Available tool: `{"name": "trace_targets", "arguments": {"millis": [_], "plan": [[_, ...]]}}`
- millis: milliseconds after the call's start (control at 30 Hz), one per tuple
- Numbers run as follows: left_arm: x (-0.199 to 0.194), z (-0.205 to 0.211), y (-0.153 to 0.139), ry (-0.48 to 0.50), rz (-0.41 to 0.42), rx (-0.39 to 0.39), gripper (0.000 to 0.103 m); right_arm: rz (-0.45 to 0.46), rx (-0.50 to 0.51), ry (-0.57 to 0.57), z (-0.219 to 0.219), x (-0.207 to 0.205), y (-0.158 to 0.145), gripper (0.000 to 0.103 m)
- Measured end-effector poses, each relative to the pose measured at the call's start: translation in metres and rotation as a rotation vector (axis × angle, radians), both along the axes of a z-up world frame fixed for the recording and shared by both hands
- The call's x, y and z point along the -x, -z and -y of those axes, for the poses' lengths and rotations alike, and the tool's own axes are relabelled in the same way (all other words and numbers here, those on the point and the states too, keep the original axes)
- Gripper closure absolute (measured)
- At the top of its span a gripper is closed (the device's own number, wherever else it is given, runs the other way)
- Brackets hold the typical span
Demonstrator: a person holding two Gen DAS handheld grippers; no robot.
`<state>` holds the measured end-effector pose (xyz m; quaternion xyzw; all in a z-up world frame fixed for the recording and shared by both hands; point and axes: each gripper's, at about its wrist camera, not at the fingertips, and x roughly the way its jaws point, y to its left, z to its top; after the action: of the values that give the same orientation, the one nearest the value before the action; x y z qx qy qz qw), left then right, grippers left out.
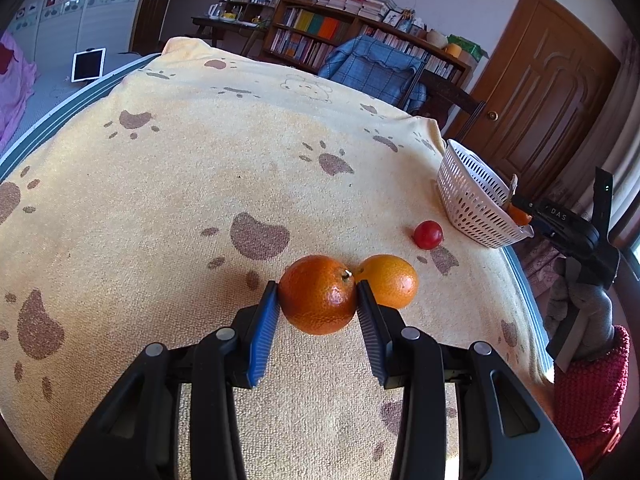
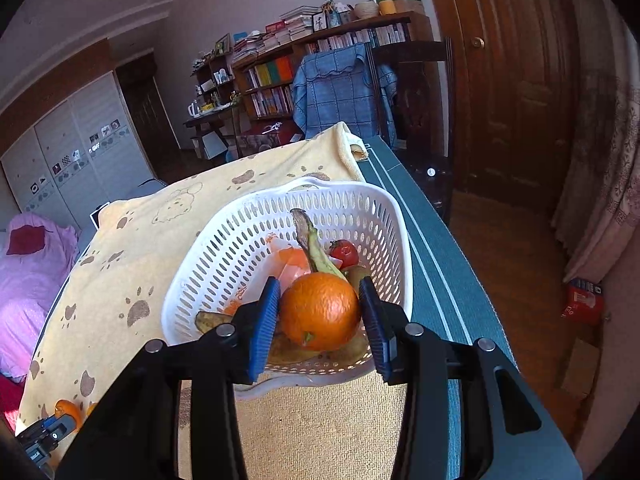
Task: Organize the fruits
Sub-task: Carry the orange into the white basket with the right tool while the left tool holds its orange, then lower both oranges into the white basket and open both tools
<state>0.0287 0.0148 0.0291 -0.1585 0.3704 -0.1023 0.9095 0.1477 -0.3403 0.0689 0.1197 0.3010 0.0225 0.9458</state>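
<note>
The left gripper point(image 1: 318, 300) has its jaws closed on a dark orange point(image 1: 318, 294), with one blue pad on each side of the fruit. This orange sits low over the yellow towel point(image 1: 160, 200) that covers the counter; I cannot tell if it still touches the towel. Just behind it to the right, touching it or nearly so, lies a second, lighter orange point(image 1: 390, 286). Farther to the right there is a small red fruit point(image 1: 428, 234) alone on the towel, near the white basket point(image 1: 472, 196), which stands at the right edge of the counter.

In the right wrist view, the right gripper point(image 2: 320, 312) holds another orange point(image 2: 320, 310) between its jaws, above the near part of the white basket point(image 2: 248, 240). The left pad presses on the fruit and the right pad is at its side, so the jaws grip it. Inside the basket, behind this orange, I see a banana point(image 2: 310, 246) with a dark stem that points up, a red tomato point(image 2: 345, 253) to the right of it, and some orange and white wrapping point(image 2: 292, 260). A brown peel point(image 2: 210, 320) lies at the near left wall of the basket. The basket stands on the towel beside the bare green strip of the counter point(image 2: 432, 240).
</note>
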Motion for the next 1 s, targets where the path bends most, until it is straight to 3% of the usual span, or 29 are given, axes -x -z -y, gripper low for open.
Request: {"name": "trace_targets", "arguments": {"millis": [300, 567, 833, 1000], "plan": [[-0.004, 0.004, -0.002, -0.008, -0.013, -0.029, 0.063, 0.036, -0.031, 0.028, 0.006, 0.008, 0.001, 0.059], [-0.015, 0.027, -0.032, 0.024, 0.031, -0.068, 0.063, 0.101, -0.027, 0.058, 0.009, 0.02, -0.001, 0.059], [-0.05, 0.09, -0.077, 0.149, 0.134, -0.107, 0.063, 0.15, -0.01, 0.124, 0.009, 0.029, -0.002, 0.059], [-0.083, 0.141, -0.085, 0.246, 0.145, -0.123, 0.063, 0.175, 0.011, 0.168, 0.014, 0.035, 0.0, 0.059]]}}
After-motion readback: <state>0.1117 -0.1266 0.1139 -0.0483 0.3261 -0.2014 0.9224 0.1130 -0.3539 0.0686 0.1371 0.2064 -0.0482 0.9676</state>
